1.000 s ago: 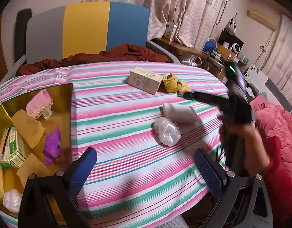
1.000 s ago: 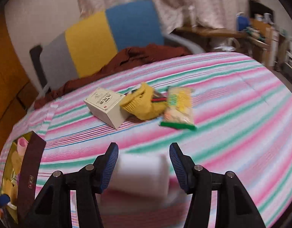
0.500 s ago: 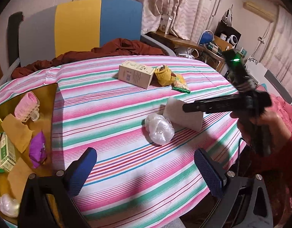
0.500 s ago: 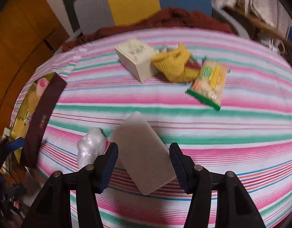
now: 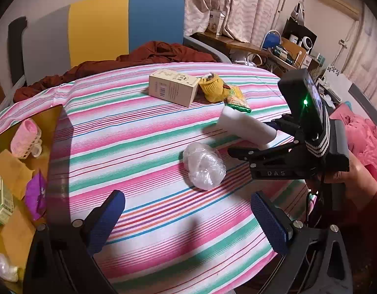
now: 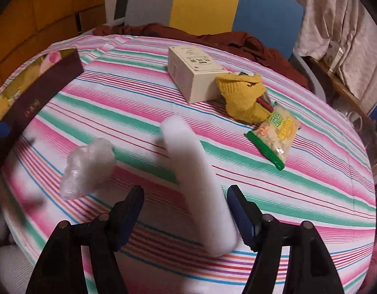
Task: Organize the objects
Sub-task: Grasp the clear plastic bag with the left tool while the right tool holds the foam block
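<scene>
My right gripper [image 6: 185, 210] holds a white foam block [image 6: 195, 183] between its blue pads, lifted off the striped table; the block [image 5: 247, 128] and the gripper [image 5: 274, 138] also show in the left wrist view. My left gripper [image 5: 188, 216] is open and empty above the table's near edge. A crumpled clear plastic bag [image 5: 204, 165] lies just below the block. A cream box [image 5: 172, 87], a yellow knit item [image 5: 211, 87] and a snack packet [image 5: 237, 100] lie farther back. A gold tray [image 5: 53, 117] at left holds several small items.
The round table has a pink, green and white striped cloth [image 5: 129, 142]. A chair with grey, yellow and blue back [image 5: 97, 27] and brown cloth [image 5: 149, 55] stand behind it. A cluttered desk [image 5: 274, 49] is at the back right.
My right gripper has lifted the white foam block off the table and swung it left, turning it on edge. The left gripper has shifted its view slightly.
</scene>
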Motion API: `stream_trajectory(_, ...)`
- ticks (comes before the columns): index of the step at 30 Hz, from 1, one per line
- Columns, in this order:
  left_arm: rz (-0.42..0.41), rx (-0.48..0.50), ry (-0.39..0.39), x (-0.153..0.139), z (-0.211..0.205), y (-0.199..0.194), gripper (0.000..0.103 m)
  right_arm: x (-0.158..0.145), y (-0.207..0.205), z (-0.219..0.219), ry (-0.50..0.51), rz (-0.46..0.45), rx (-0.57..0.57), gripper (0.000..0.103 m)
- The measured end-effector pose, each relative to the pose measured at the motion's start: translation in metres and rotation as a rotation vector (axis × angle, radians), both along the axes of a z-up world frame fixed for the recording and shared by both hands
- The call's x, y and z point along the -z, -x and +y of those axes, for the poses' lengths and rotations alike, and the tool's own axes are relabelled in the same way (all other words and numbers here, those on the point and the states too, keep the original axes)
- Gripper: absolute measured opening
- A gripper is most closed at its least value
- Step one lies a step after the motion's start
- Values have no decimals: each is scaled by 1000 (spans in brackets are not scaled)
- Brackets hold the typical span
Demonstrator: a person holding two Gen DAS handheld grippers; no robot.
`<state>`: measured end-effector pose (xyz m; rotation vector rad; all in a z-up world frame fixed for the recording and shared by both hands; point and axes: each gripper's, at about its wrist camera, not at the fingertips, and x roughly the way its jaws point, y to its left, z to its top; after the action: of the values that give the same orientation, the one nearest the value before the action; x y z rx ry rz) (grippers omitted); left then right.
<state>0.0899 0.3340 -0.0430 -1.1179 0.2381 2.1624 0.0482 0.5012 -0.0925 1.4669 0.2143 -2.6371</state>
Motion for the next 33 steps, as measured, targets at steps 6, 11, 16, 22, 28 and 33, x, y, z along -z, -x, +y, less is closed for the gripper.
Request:
stream_trajectory(6,-11,1,11,10,16,7,103,-8,3,20,175,-32,54,71)
stream_trajectory(11,-14,-13,18,15,19,12,103,-19,-4,33,276,15,60,71)
stream_trajectory(16,-13,-37,25,18,16,17,103,6,4,19,167,-82,25,73)
stream_trajectory(22,-23,-33,13,22,23,22,103,11,7,17,113,-84,63,66)
stream_trajectory(28,-18,-28,6,27,39,30,103,-13,0,48,256,-11,196,62)
stream_trajectory(33,-8,1,42,42,59,38,91,-19,-3,57,257,35,276,62)
